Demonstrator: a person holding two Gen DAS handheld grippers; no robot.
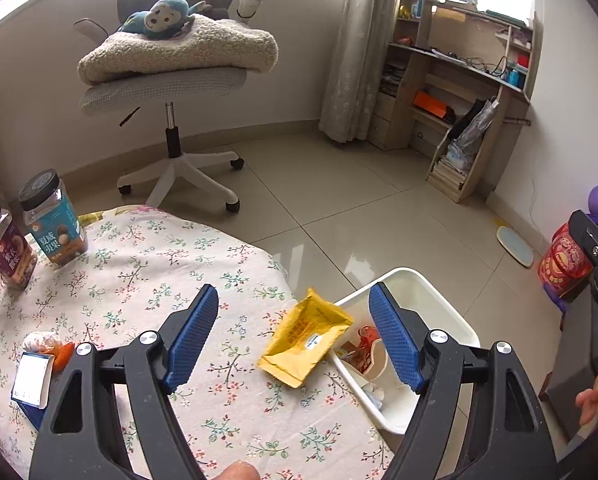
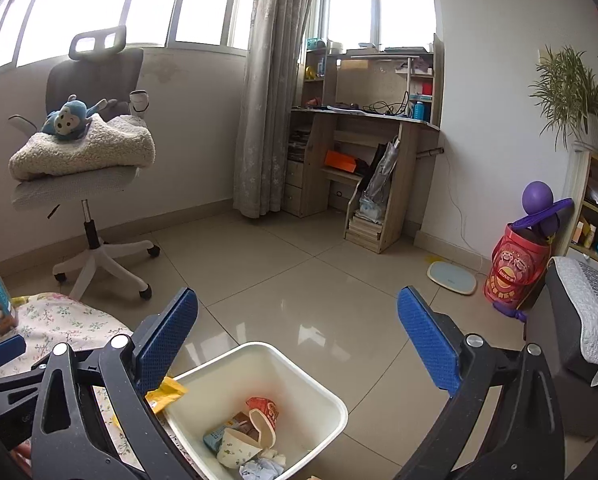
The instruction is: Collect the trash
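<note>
Beside the white plastic waste bin [image 1: 451, 312], at the edge of the round table under its floral cloth [image 1: 147, 280], lies a crumpled yellow foil snack wrapper [image 1: 305, 338], one corner just over the bin's rim. The left wrist view shows the wrapper whole: flattened, creased, open-ended, with orange print and a small white label. It lies between the blue-padded fingers of the left gripper [image 1: 293, 334], whose jaws stand wide apart and hold nothing. This view alone also shows, farther from the bin on the cloth, two black-lidded snack jars [image 1: 53, 220], a small white box [image 1: 33, 378] and an orange scrap [image 1: 65, 354]. The right wrist view looks down into the bin [image 2: 335, 400] and shows what the other barely does: a red-and-white paper cup [image 2: 265, 414], a cream patterned cup [image 2: 237, 448], a blue packet [image 2: 215, 436] and crumpled tissue [image 2: 261, 468] at the bottom. Here only a corner of the wrapper [image 2: 167, 392] shows, at the bin's rim behind a gripper finger. The right gripper [image 2: 297, 332] hangs above the bin, spread fully and empty. Beyond the bin, both views share a grey swivel chair [image 2: 91, 168] carrying a blue plush monkey [image 2: 69, 118]; the right view adds a red drum-shaped tin [image 2: 515, 268].
</note>
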